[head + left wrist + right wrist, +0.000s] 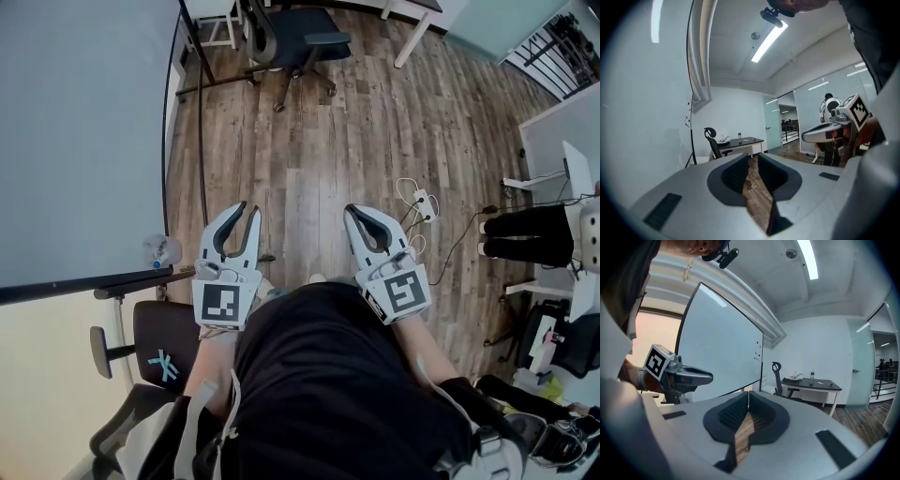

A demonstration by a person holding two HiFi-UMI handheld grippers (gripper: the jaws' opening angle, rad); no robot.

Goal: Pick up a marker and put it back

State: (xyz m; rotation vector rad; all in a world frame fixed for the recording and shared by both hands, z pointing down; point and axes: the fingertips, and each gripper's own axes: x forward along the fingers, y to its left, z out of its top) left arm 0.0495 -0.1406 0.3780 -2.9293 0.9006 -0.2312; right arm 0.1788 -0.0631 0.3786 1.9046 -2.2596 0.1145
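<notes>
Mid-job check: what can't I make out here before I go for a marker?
- Marker: none identifiable in any view.
- Whiteboard ledge, head view: a small pale object on it is too blurred to name; the ledge runs off the left edge.
- Desk items, right gripper view: too small.
- Floor right below the person, head view: hidden by the black shirt.

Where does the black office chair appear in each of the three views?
Head view: the office chair is at top centre, on the wood floor.
Left gripper view: small, left of centre, against the far wall.
Right gripper view: right of centre, beside the desk.
Shared landmark: the whiteboard; the chair is to its right in every view.
</notes>
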